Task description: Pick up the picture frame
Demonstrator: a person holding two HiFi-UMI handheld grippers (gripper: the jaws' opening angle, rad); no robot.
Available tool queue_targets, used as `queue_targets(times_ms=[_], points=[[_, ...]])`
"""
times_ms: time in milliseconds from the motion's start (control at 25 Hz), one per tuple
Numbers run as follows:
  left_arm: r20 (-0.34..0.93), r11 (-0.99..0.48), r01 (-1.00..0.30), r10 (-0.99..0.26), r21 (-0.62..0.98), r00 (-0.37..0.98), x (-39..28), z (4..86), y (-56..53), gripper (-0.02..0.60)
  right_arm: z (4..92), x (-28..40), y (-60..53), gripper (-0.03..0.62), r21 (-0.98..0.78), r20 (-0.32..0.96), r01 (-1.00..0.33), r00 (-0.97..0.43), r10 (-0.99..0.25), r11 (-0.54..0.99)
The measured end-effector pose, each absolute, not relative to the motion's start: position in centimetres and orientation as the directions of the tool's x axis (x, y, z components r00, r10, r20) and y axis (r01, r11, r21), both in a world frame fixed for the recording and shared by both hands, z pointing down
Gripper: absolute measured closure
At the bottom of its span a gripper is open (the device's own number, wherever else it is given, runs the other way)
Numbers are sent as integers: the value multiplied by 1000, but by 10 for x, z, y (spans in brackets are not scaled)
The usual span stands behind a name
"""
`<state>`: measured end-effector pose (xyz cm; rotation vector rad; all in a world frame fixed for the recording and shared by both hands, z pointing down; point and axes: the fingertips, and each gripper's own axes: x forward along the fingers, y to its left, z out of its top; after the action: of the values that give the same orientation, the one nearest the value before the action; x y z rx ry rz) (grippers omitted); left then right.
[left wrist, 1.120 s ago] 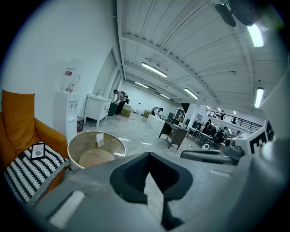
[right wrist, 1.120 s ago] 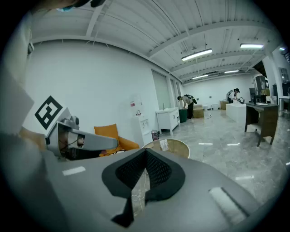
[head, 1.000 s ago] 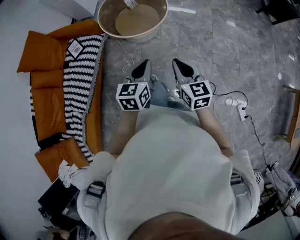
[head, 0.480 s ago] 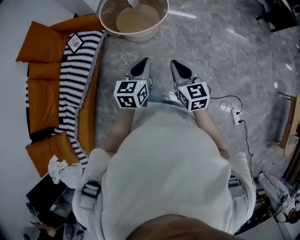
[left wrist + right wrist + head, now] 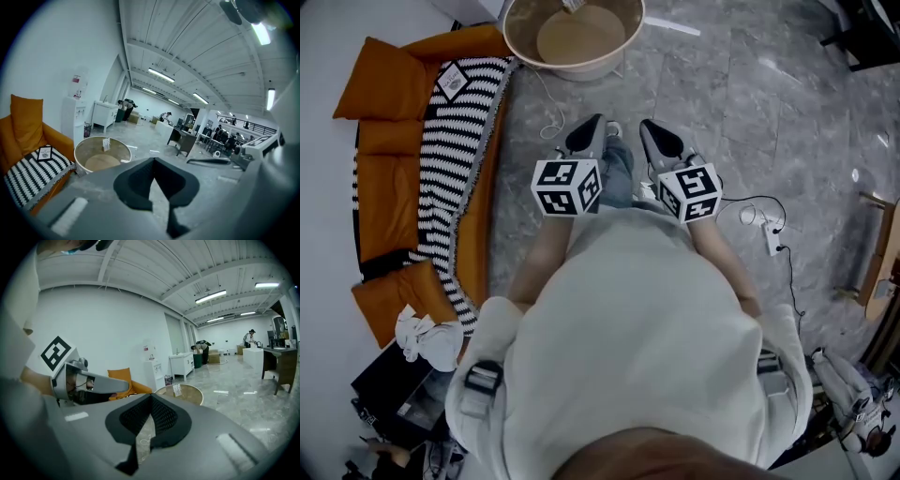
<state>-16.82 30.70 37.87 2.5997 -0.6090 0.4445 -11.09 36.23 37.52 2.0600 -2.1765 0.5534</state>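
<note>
On a grey marble floor [image 5: 741, 103] beside an orange sofa [image 5: 389, 112], a person stands with the left tool [image 5: 586, 138] and the right tool [image 5: 661, 138] held side by side ahead of the body, each with its jaws pressed together on nothing. The likeliest candidate for the picture frame is a small dark-edged square [image 5: 450, 82] lying flat on the black-and-white striped throw [image 5: 450, 178] over the sofa seat. It is near a round beige tub [image 5: 572, 37] and well apart from both tools, and it is too small to identify for certain. The pick-up appears not to have begun. Doing it well would likely mean turning toward the sofa, spreading the jaws of one tool before arrival, and closing across one edge of the square rather than its face. The soft throw beneath could bunch up or get pinched along with it.
</note>
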Motion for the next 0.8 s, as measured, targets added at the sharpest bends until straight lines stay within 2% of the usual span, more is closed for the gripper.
queue_targets(times_ms=[600,800], points=[[402,-803,-476,-327,360,855,-68,390,186,580,382,-12,246,595,-186,363,-983,-66,-929,-3],[403,-821,-451,-304,349,864,-38,382,134,580,370,15,178,595,-179,336,-984,-64,-940,3]])
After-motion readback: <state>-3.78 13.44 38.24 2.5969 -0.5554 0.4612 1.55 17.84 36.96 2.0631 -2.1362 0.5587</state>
